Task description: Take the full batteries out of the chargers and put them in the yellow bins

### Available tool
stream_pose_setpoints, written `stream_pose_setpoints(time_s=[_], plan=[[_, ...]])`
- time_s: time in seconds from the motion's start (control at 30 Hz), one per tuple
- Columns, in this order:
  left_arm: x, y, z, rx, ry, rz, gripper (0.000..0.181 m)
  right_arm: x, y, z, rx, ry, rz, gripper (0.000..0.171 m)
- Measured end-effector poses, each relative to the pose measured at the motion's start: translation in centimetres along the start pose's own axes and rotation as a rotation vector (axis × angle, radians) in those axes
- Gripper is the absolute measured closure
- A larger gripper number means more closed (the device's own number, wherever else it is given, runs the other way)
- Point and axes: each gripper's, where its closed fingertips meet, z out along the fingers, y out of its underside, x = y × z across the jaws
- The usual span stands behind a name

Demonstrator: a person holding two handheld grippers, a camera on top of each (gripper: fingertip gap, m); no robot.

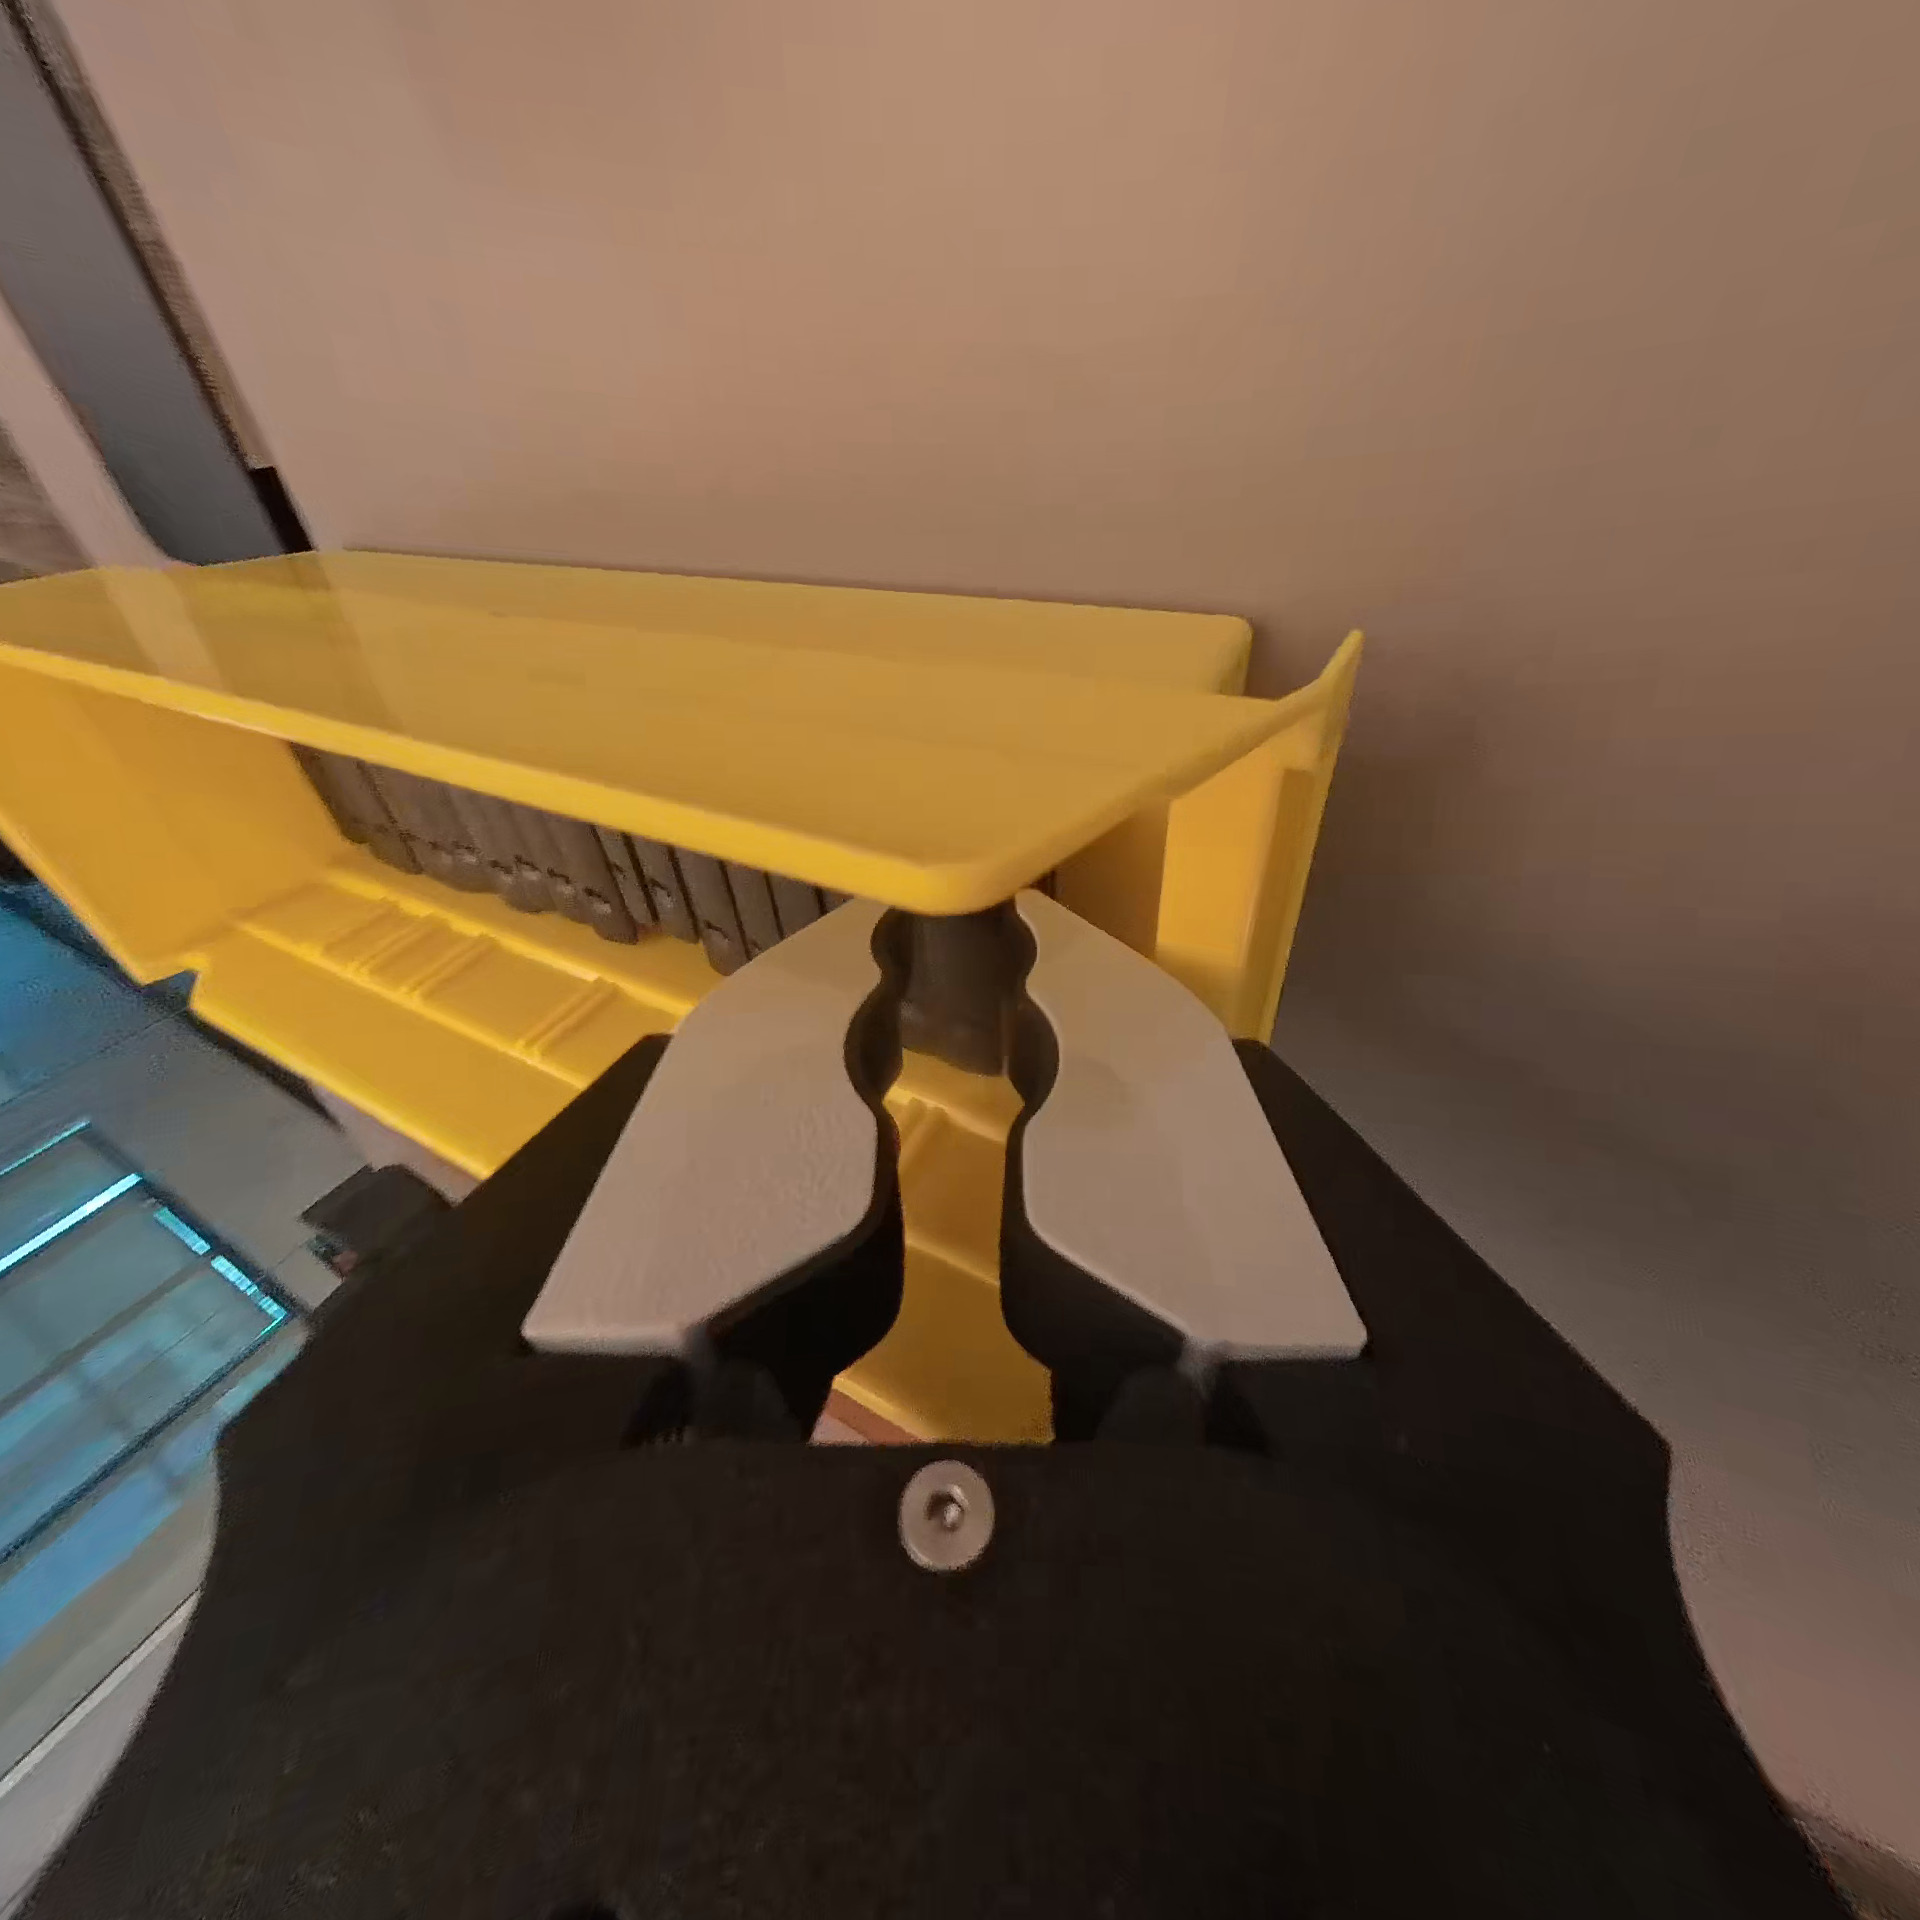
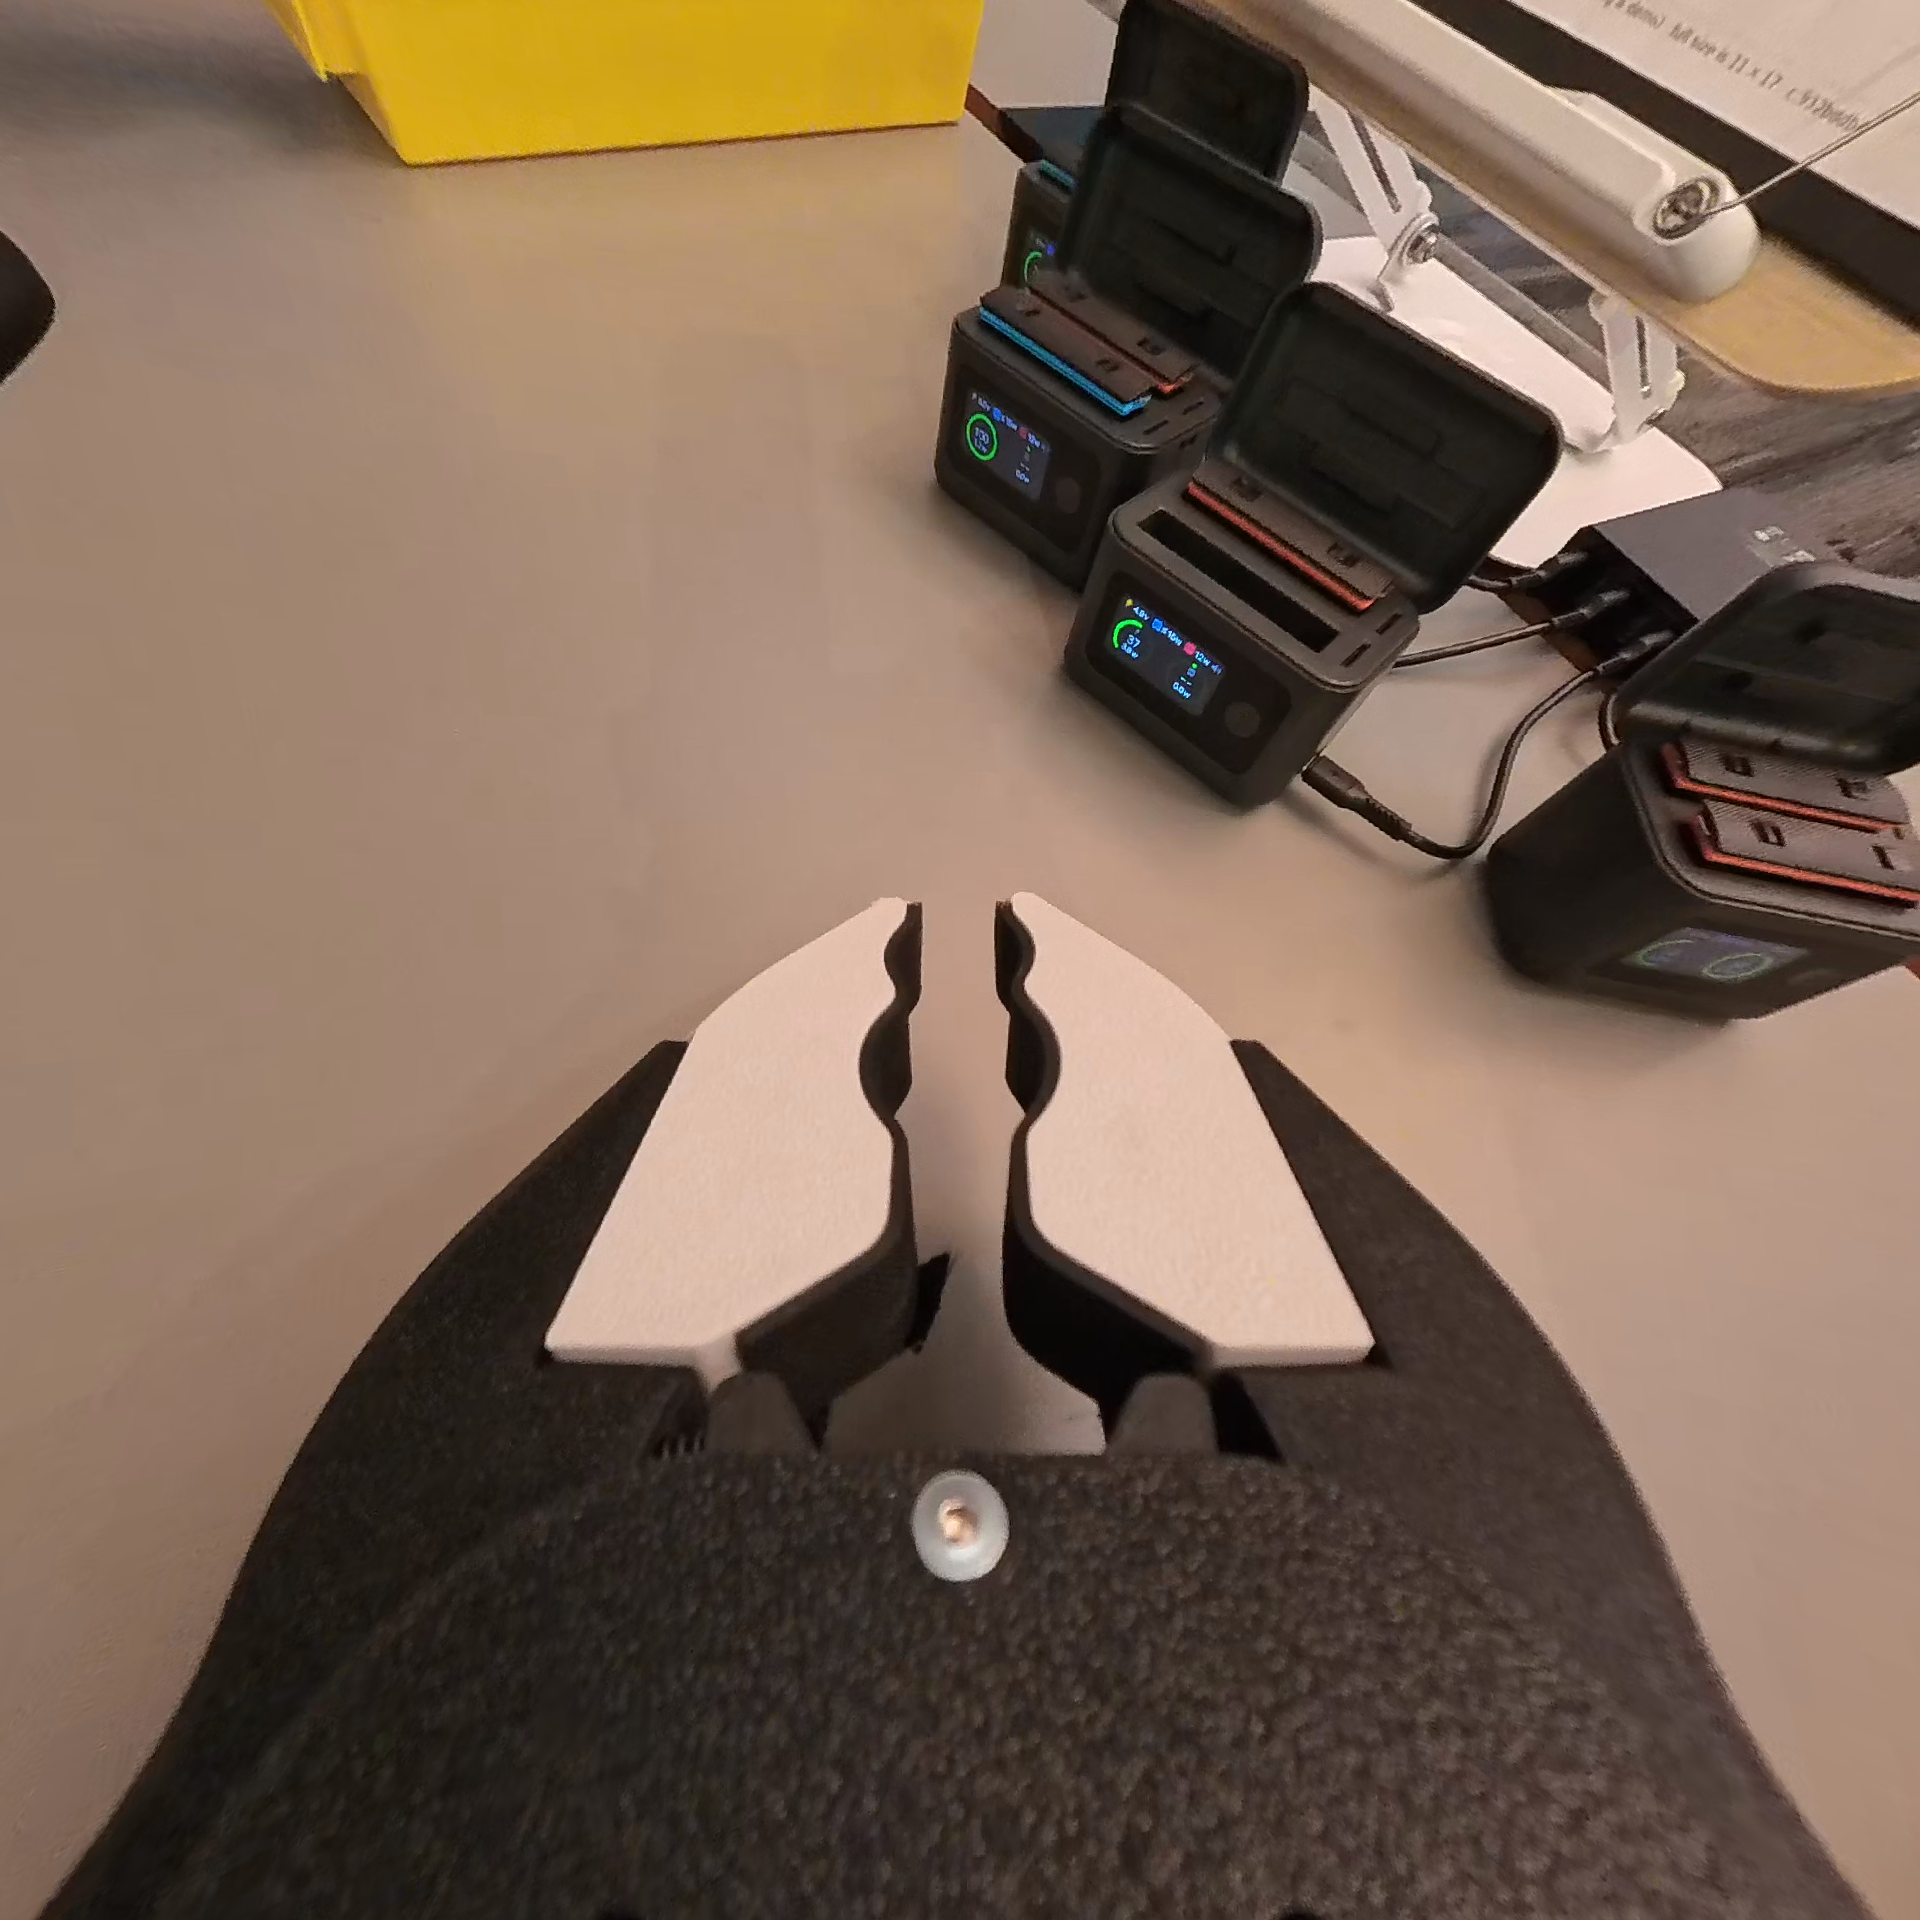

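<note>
A: Left gripper clamps a dark battery, nosing under the bin lid at twelve o'clock; a battery row stands inside at ten.

B: Right gripper hangs over the table, jaws slightly apart, holding nothing. Chargers sit at one o'clock, lids up.

Both grippers, left & right: black textured bodies, white fingers w/ wavy black pads (silver screw each).

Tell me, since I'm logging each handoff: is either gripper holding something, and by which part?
The left gripper pinches a dark battery by its near end, at the yellow bin. The right gripper holds nothing.
</note>
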Motion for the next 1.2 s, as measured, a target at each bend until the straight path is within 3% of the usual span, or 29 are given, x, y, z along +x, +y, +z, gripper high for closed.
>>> stream_pose_setpoints(time_s=[0.27, 0.53, 0.63, 0.9, 1.1, 1.2], plan=[[0.2, 0.2, -1.0, 0.086, -0.032, -0.097, 0.181, -0.1, 0.1, 0.1, -0.005, -0.001, -0.001, 0.158], [0.7, 0.1, -1.6, 0.111, 0.020, -0.093, 0.181, -0.2, 0.0, 0.0, -0.001, -0.004, -0.003, 0.158], [0.5, 0.1, -0.9, 0.094, 0.018, -0.083, 0.166, -0.2, 0.0, 0.1, -0.003, -0.007, -0.005, 0.158], [0.6, -1.2, -0.4, 0.148, 0.158, -0.085, 0.164, -0.1, 0.1, 0.1, -0.007, -0.005, -0.003, 0.158], [-0.1, -1.1, 0.1, 0.088, -0.025, 0.045, 0.168, -0.2, 0.0, 0.0, -0.005, -0.007, -0.002, 0.158], [-0.5, -1.0, 0.2, 0.113, -0.039, -0.057, 0.159, -0.2, 0.0, 0.1, -0.004, -0.007, -0.003, 0.158]])
